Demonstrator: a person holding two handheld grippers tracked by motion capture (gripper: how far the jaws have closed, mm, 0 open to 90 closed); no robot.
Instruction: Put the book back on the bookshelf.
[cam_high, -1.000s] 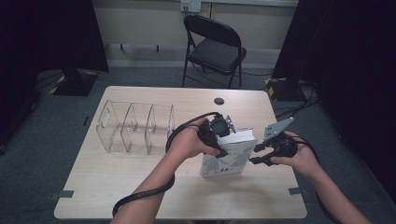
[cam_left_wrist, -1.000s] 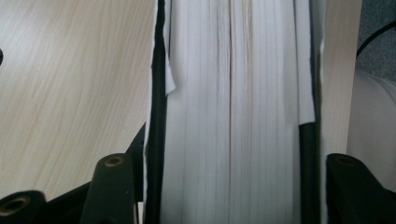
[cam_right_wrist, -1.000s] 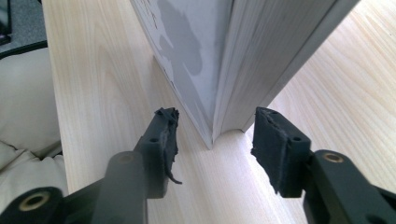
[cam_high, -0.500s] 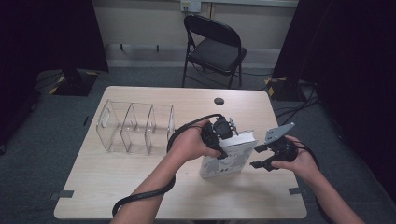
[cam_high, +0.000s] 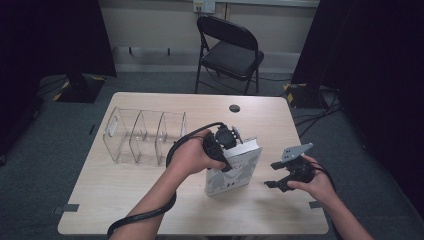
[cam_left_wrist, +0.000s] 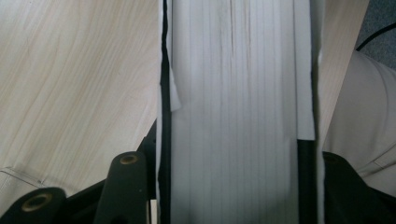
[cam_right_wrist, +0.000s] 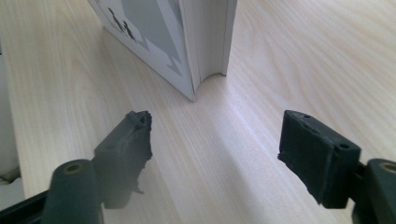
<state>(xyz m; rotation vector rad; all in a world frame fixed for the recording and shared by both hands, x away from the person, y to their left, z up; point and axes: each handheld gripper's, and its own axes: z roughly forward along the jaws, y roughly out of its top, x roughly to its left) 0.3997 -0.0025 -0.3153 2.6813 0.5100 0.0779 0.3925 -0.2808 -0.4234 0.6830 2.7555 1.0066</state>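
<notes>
Left claw (cam_high: 231, 145) clamps the upright book (cam_high: 235, 172); its own view shows page edges (cam_left_wrist: 233, 112); right claw (cam_high: 276, 176), just opening, empty.

Thick white book (cam_left_wrist: 238, 112), page edges facing up, runs straight up between the left gripper (cam_left_wrist: 238, 186) black jaws, clamped on both covers. Pale wooden tabletop (cam_left_wrist: 74, 84) to the left, beige sleeve (cam_left_wrist: 362, 107) at right edge.
</notes>
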